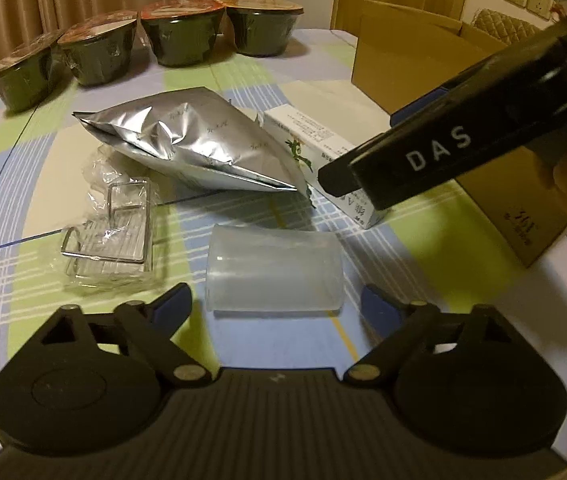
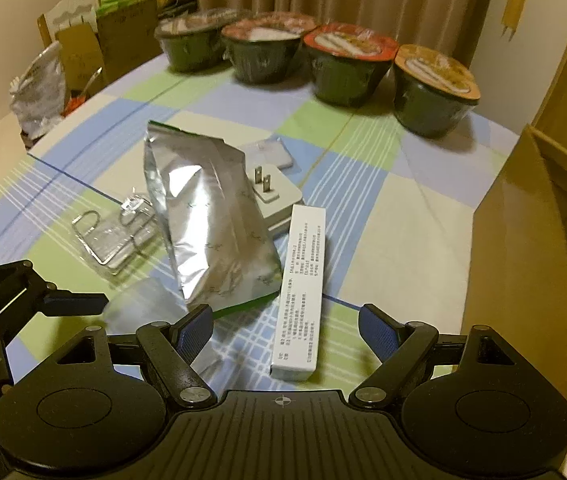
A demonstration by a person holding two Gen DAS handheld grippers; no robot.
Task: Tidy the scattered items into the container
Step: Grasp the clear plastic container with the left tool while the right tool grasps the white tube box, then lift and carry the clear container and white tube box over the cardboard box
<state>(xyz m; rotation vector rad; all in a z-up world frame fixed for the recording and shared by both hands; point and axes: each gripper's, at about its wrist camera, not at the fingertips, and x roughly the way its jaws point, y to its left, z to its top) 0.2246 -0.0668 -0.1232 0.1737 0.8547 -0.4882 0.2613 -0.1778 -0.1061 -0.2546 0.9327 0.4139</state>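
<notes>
Scattered items on the checked desk [image 1: 23, 160] with both grippers poised; left gripper [image 1: 277, 306] spread wide and empty, its fingers flanking a translucent plastic cup [image 1: 275, 272] lying on its side just ahead; right gripper [image 2: 285, 330] likewise spread and empty, hovering over the near end of a long white carton [image 2: 301, 292], which lies flat beside a silver foil pouch [image 2: 207, 224]. Also loose on the desk: a wire rack in clear wrapping [image 1: 113, 236], a white plug adapter [image 2: 275, 196] behind the pouch, and a small clear packet [image 2: 269, 152] beyond it. The open cardboard box [image 1: 423, 64], judged to be the container, stands at the right edge of the desk; its interior is not visible. Four sealed instant-noodle bowls [image 2: 347, 68] line the far side. Progress: apparently early; every visible item remains outside the box, nothing yet grasped; cup and carton seem the likely first picks.
</notes>
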